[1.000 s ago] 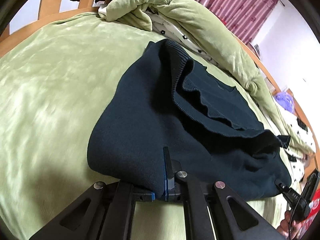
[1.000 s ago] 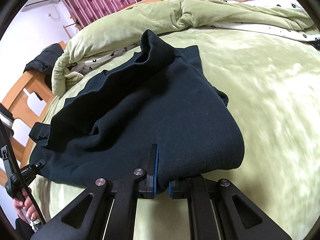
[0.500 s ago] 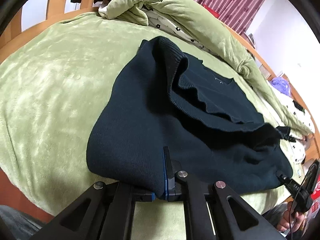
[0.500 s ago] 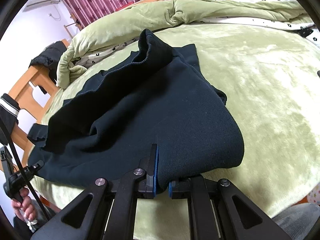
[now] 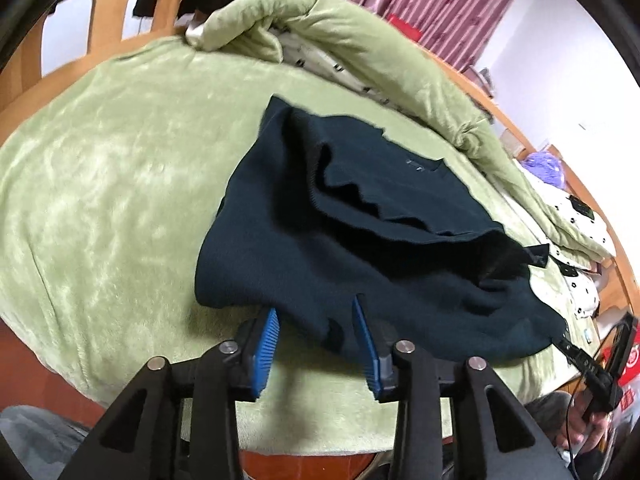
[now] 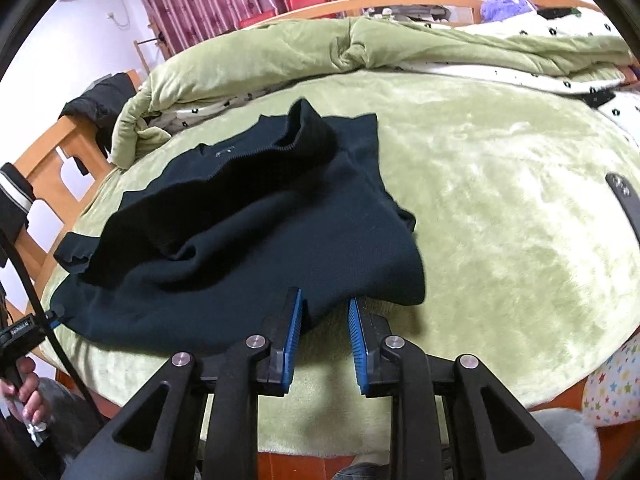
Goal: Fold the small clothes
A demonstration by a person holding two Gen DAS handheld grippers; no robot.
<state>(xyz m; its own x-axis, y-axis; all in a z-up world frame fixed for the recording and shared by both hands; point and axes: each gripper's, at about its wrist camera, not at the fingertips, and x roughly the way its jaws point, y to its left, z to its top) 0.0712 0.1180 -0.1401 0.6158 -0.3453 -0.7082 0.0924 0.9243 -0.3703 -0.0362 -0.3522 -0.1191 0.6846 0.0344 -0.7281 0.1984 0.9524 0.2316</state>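
A dark navy knit sweater (image 5: 360,240) lies folded over on the green plush blanket (image 5: 100,200), its ribbed hem (image 6: 256,152) turned back across the body. My left gripper (image 5: 318,332) is at the sweater's near edge. Its jaws are opening; the cloth edge sits loosely between the blue pads (image 5: 270,344), which do not press on it. In the right wrist view the sweater (image 6: 248,248) fills the middle. My right gripper (image 6: 325,320) is at the other near corner, its jaws also opening, with the cloth slack between them.
A rolled green quilt with dotted white lining (image 5: 360,44) runs along the far side. The wooden bed frame (image 5: 104,20) stands at the left. The bed's near edge (image 6: 560,392) drops off just below both grippers. A hand (image 6: 24,392) shows at the lower left.
Both grippers were shut on the sweater's near edge and pulled it toward the bed's near edge. Their jaws have now parted and the cloth has dropped onto the blanket.
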